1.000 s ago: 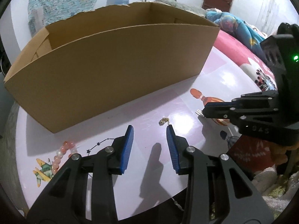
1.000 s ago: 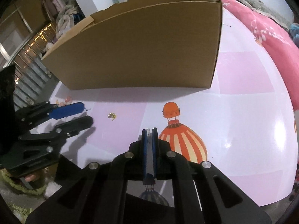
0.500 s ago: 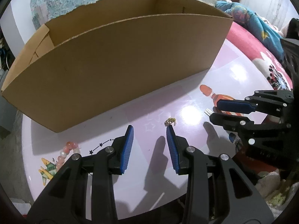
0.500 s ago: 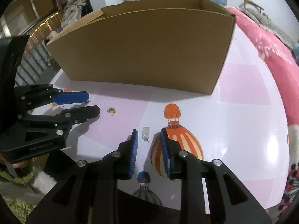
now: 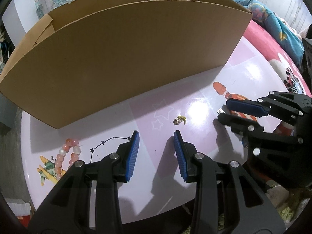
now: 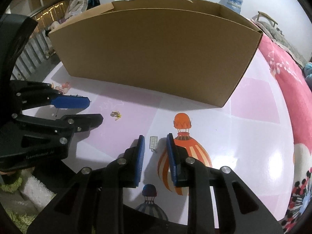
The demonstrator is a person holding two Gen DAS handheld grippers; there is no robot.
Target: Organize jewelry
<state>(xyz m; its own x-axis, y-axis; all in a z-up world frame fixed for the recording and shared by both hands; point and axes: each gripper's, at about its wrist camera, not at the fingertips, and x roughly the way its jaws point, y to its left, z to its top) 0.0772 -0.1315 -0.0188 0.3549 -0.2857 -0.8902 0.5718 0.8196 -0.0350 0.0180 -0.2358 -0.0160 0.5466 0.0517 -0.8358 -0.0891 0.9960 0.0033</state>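
A small gold earring (image 5: 179,119) lies on the pink table just ahead of my open left gripper (image 5: 156,136); it also shows in the right wrist view (image 6: 115,114). A small silver rectangular earring (image 6: 153,142) lies on the table between the tips of my open right gripper (image 6: 155,139), and peeks out in the left wrist view (image 5: 220,110). A pink and white bead bracelet (image 5: 66,154) lies at the left. A large open cardboard box (image 5: 124,54) stands behind them all.
The table (image 6: 253,136) carries printed balloons (image 6: 182,146), stars and a plane. A pink blanket (image 6: 288,81) lies to the right. The table's front edge is close under both grippers, with a shaggy rug (image 6: 25,191) below.
My right gripper has opened and let the silver earring down onto the table. It has also drawn back slightly. My left gripper stays open, a little closer to the gold earring.
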